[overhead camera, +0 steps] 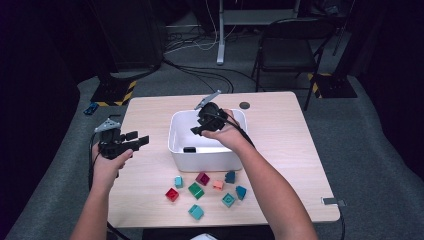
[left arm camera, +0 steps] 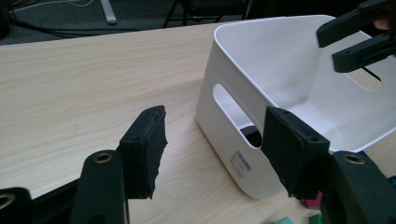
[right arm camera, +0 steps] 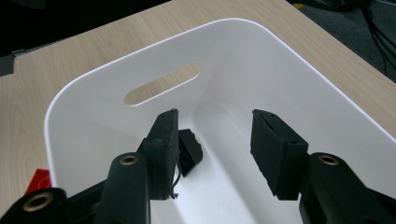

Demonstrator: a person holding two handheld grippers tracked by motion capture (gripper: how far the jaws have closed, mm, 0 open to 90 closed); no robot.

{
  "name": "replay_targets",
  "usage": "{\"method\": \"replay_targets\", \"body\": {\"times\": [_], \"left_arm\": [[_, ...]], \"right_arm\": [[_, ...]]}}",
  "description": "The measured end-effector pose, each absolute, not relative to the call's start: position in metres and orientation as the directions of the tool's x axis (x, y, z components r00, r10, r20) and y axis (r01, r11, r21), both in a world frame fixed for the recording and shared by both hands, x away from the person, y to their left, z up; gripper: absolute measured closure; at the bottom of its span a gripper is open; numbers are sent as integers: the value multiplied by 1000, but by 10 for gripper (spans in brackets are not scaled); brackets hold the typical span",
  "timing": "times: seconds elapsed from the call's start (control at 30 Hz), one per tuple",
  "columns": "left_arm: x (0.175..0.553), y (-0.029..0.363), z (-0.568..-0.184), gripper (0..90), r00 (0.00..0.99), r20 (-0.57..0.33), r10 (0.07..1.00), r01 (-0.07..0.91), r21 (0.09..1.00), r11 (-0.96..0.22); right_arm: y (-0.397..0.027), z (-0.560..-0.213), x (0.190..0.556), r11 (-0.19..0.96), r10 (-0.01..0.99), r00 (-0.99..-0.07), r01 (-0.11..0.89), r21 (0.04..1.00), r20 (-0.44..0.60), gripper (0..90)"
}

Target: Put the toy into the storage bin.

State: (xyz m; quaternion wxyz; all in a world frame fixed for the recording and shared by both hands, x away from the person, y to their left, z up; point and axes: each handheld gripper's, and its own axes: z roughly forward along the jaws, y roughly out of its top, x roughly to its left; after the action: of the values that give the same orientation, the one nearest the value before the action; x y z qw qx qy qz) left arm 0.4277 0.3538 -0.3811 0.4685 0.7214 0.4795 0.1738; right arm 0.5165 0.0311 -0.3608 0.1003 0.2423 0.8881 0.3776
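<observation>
Your right gripper (right arm camera: 212, 149) hangs inside the white plastic bin (overhead camera: 176, 131), jaws apart and empty above a small black block (right arm camera: 190, 150) (likely just dropped). Your left gripper (left arm camera: 224, 149) waits beside it over the wooden bench (overhead camera: 280, 140), jaws apart.

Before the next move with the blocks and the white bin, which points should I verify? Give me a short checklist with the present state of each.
1. Right claw open and holding nothing: ok, jaws apart above the white bin.
2. Black block lying on the bin floor, free of the claw: ok.
3. Left claw open and holding nothing: ok, it hovers beside the bin over the table.
4. Coloured blocks within reach: ok, they lie loose in front of the bin, for example the red block and the green block.
5. Bin upright on the table: ok.
6. Which block goes next: cannot tell.
</observation>
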Motion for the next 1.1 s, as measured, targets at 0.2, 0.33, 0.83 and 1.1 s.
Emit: {"method": "replay_targets", "body": {"times": [0.2,0.33,0.83,1.1], "left_arm": [[429,353,-382,397,486,-190,853,524,845,-110],[429,353,-382,397,489,-189,851,524,844,-114],[430,351,-384,390,486,-182,855,536,835,-127],[429,351,-384,390,484,-183,856,535,836,-124]], "right_arm": [[12,-344,497,561,503,-864,329,760,3,486],[0,-337,480,560,481,-877,303,771,-4,498],[-30,-330,427,542,478,-877,254,801,-45,484],[-45,-336,402,526,495,-868,253,812,-51,484]]}}
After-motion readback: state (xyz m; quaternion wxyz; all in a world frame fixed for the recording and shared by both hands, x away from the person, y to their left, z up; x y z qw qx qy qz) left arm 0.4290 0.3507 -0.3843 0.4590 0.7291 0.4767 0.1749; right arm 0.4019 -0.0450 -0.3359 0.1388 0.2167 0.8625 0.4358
